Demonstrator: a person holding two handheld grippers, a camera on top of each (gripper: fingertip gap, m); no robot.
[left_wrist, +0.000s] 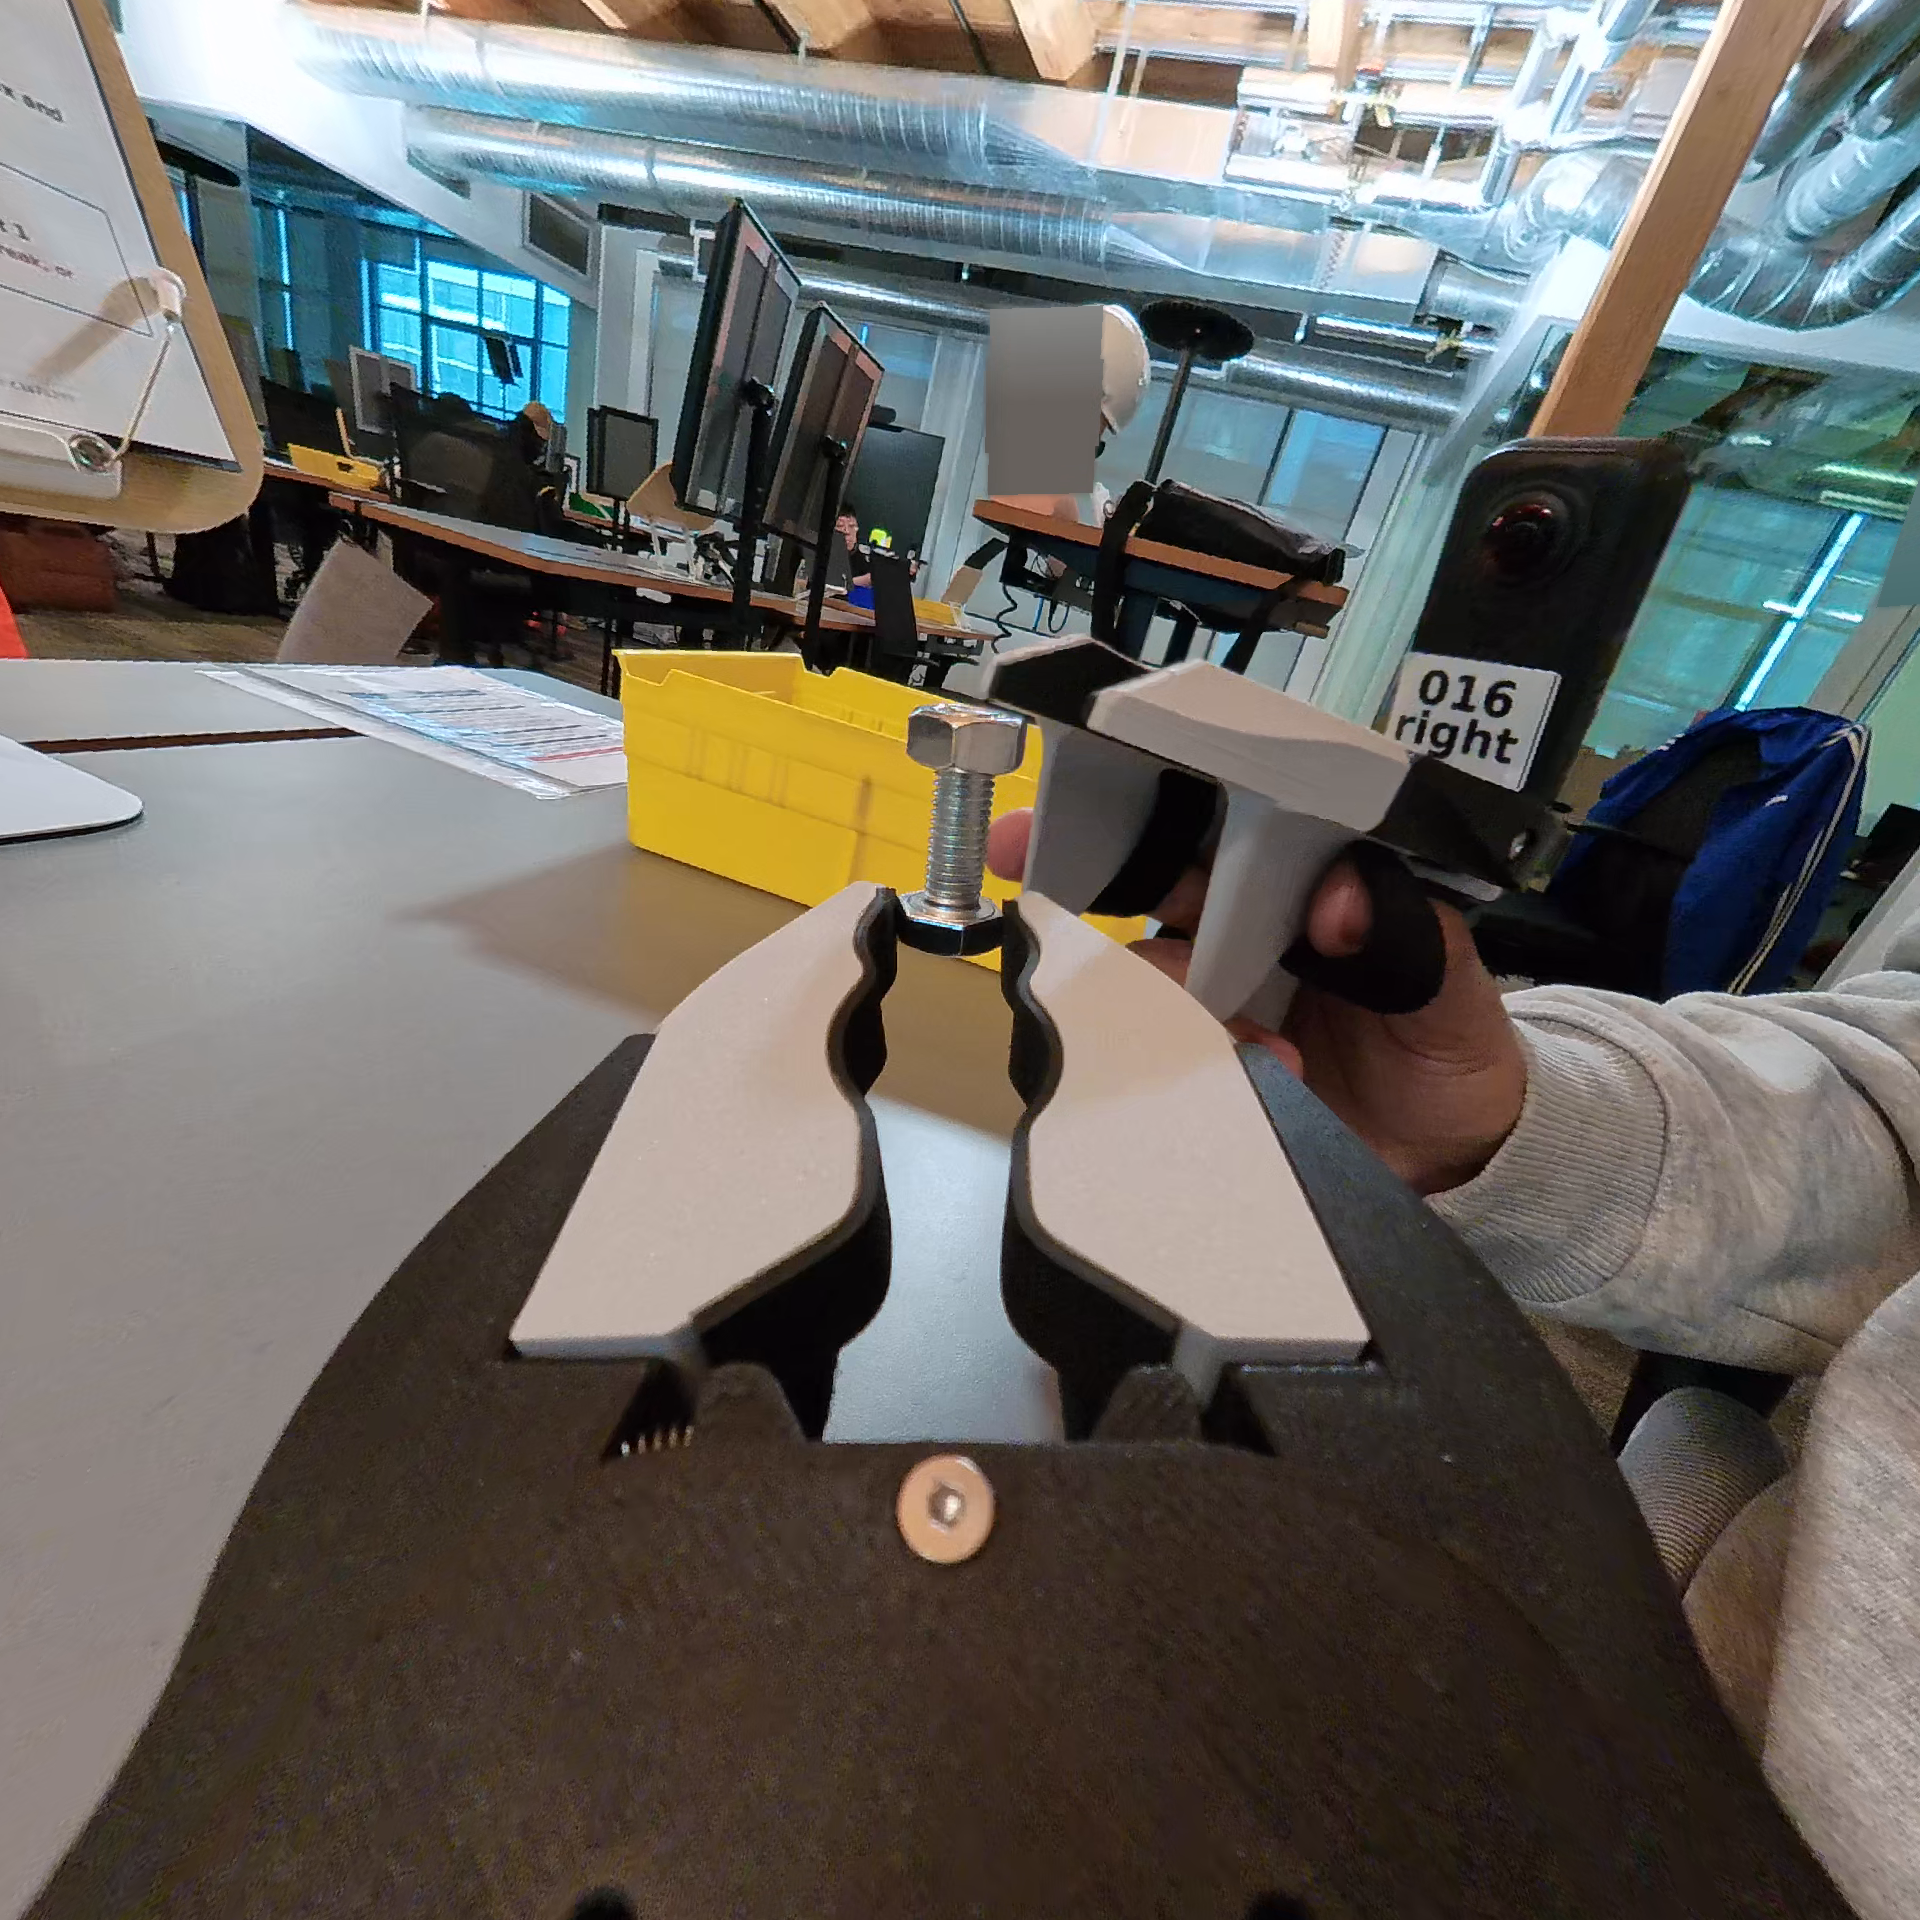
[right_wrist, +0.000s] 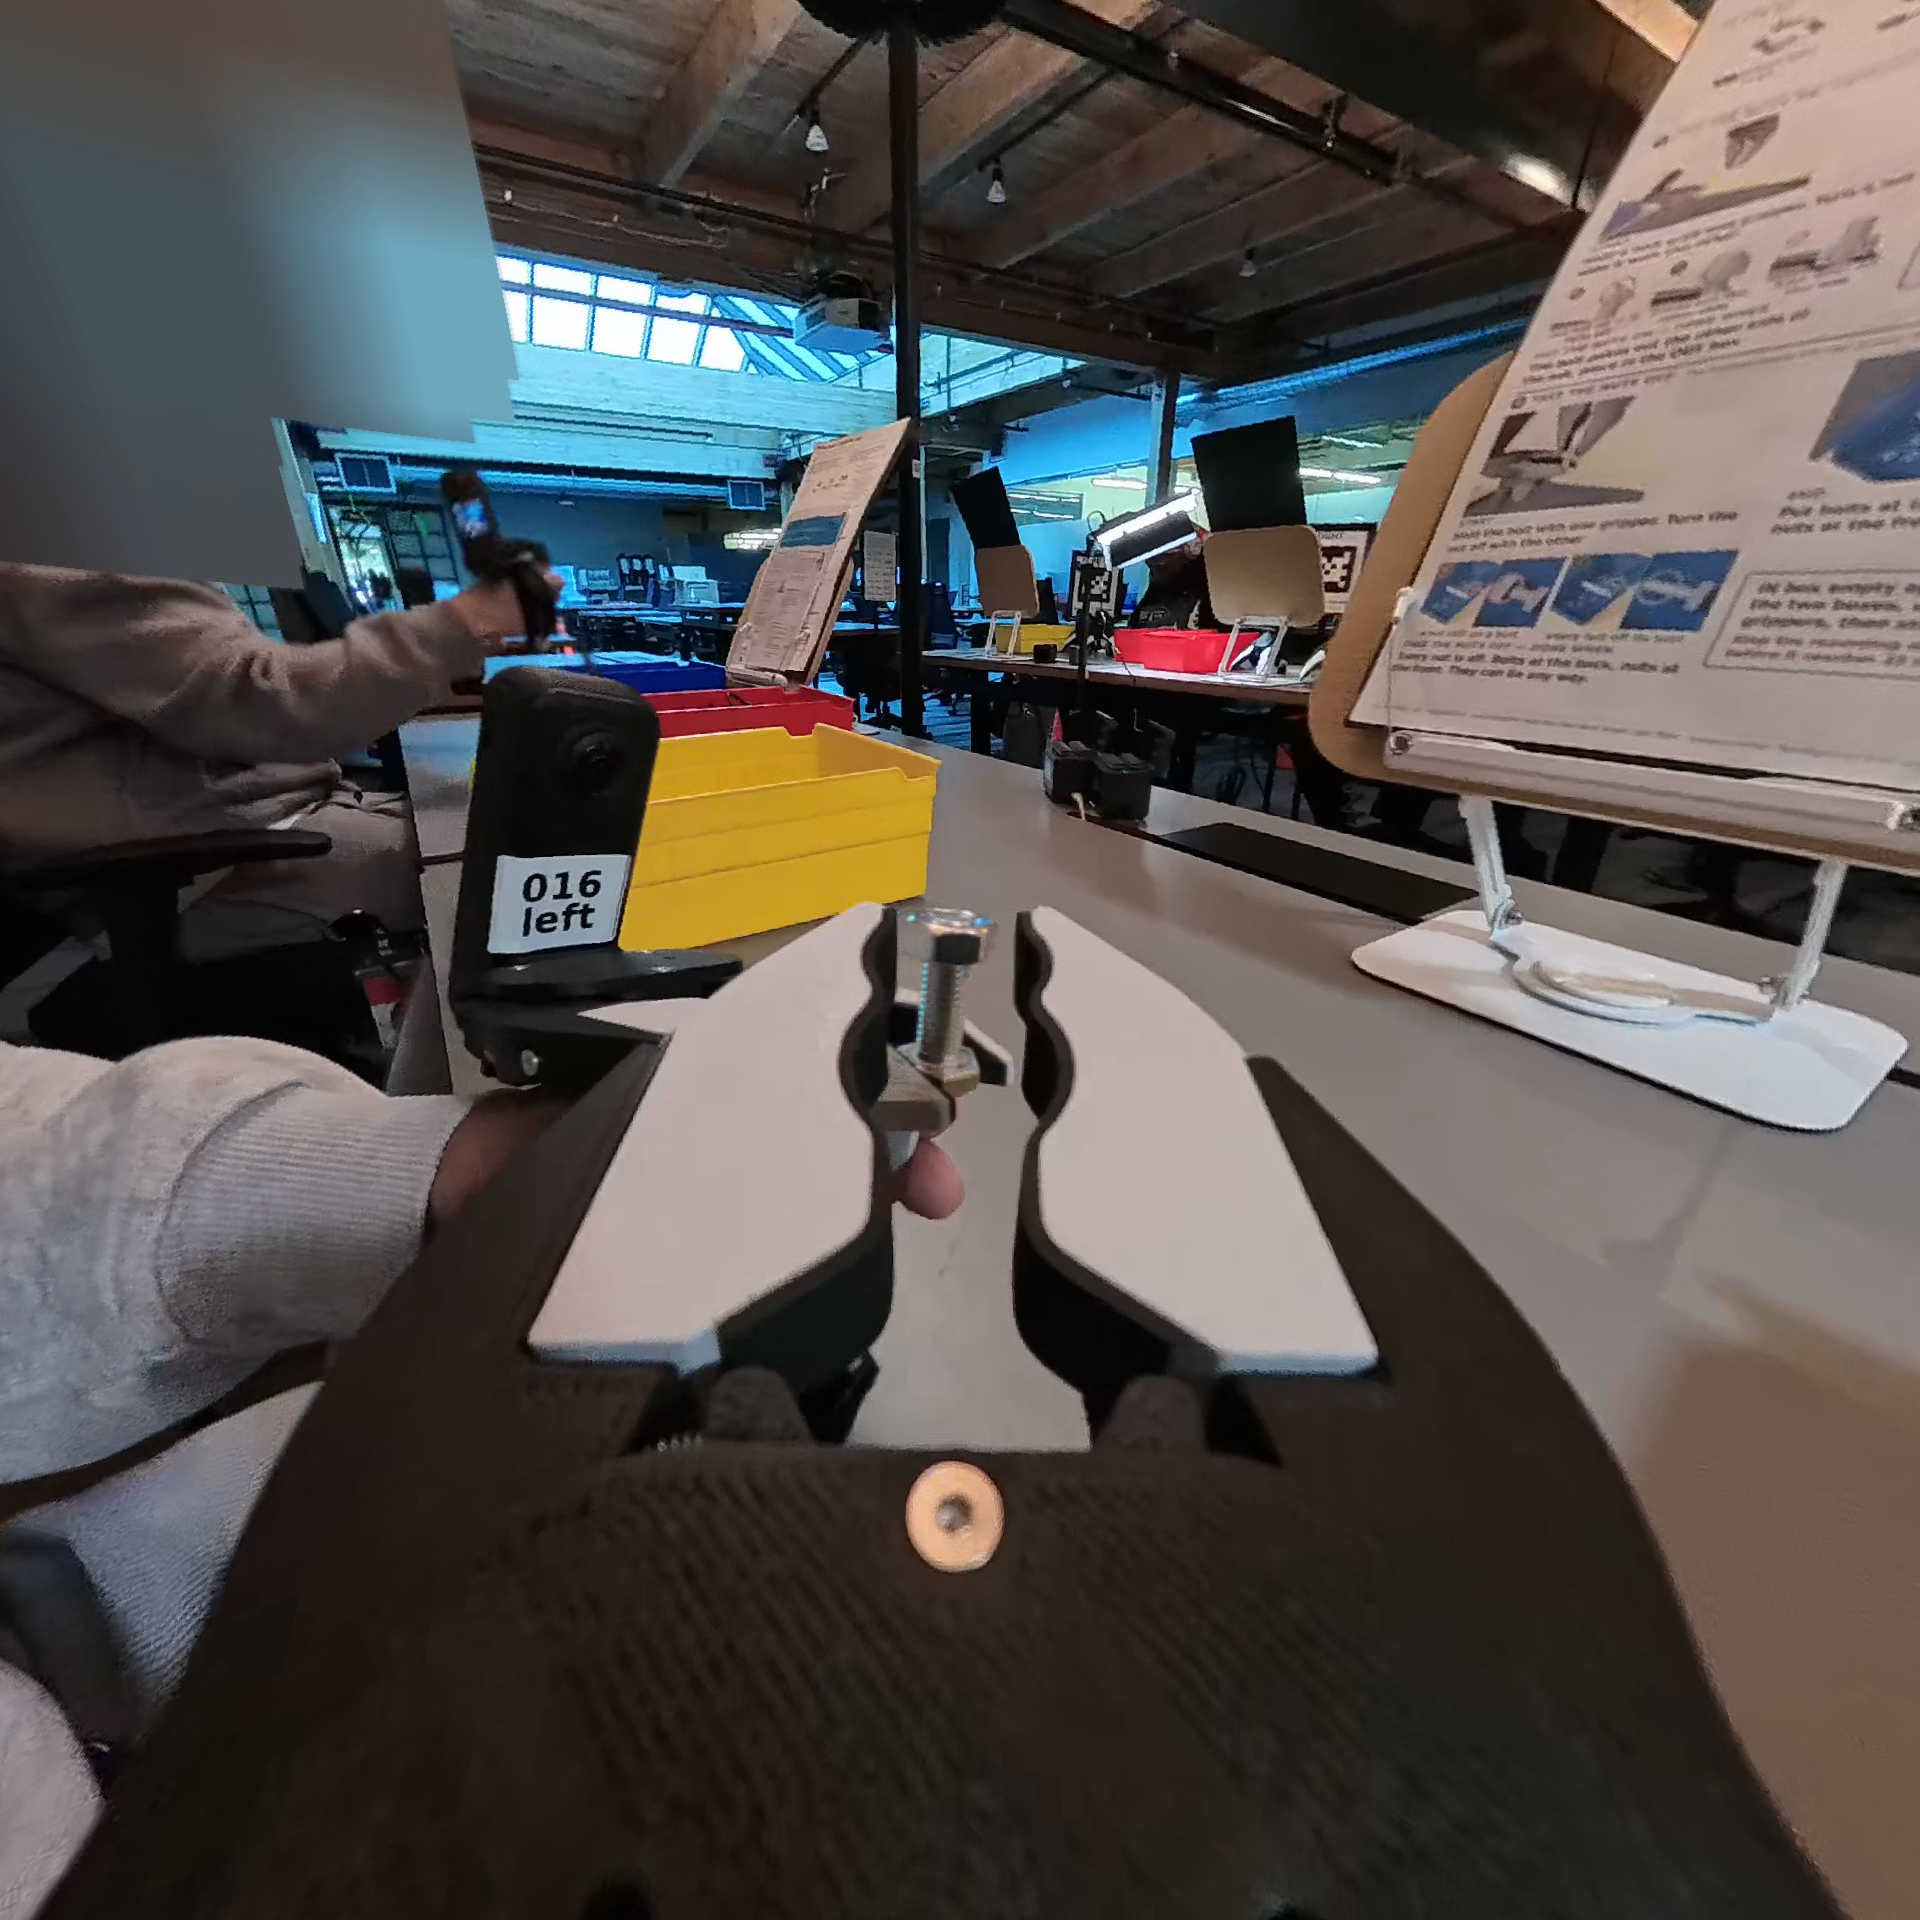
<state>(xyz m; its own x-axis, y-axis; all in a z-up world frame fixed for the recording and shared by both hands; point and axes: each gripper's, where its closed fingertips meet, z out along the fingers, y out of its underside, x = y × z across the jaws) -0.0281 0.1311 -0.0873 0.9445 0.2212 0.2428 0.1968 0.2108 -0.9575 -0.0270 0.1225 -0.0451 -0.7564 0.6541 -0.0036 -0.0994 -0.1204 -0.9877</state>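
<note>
An open-plan office and lab space in a converted industrial loft: exposed timber beams (right_wrist: 727, 94) and silver ventilation ducts (left_wrist: 831, 177) run overhead, large grid windows (left_wrist: 468, 332) line the far wall, and long desks (left_wrist: 582, 561) carry monitors (left_wrist: 769, 374). Grey worktables (right_wrist: 1455, 1091) hold yellow parts bins (right_wrist: 790, 821) and instruction sheets on stands (right_wrist: 1662, 436).

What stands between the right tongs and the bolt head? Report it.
Nothing visible: the bolt head sits in the open gap at the right tongs tips; the left tongs grip the nut below.
</note>
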